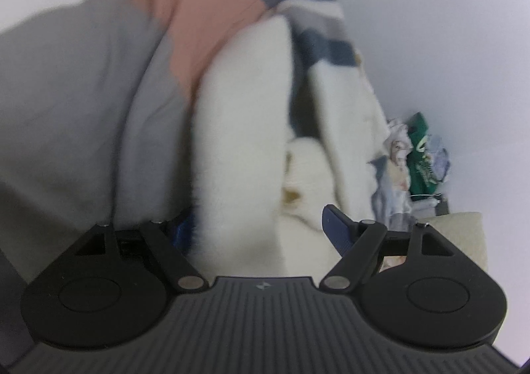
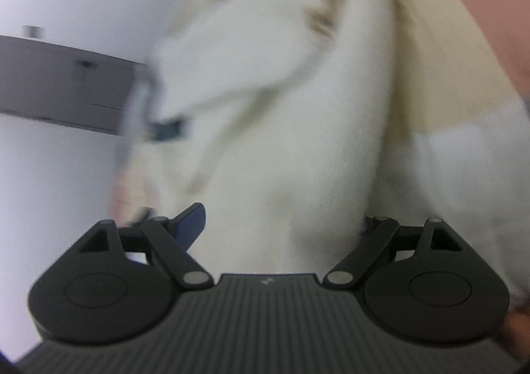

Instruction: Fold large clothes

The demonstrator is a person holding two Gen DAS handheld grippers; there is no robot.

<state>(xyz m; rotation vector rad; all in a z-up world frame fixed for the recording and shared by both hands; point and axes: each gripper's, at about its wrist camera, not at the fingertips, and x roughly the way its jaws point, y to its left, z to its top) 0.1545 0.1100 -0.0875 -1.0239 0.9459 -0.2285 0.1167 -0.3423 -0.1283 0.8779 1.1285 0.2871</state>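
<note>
A large cream-white fleece garment point(image 1: 241, 142) with navy and grey striped parts point(image 1: 324, 29) hangs in front of me. It fills the space between the fingers of my left gripper point(image 1: 261, 228), whose blue fingertips point(image 1: 338, 228) stand wide apart with the cloth between them. The same white garment point(image 2: 281, 148) fills the right wrist view, blurred by motion. It lies between the spread jaws of my right gripper point(image 2: 281, 225); one blue fingertip point(image 2: 190, 221) shows at the left, the other is hidden by cloth.
A person in a grey and pink top point(image 1: 99, 82) stands close at the left. A pile of mixed clothes with a green item point(image 1: 420, 155) lies by a pale wall. A grey cabinet point(image 2: 66, 89) shows in the right wrist view.
</note>
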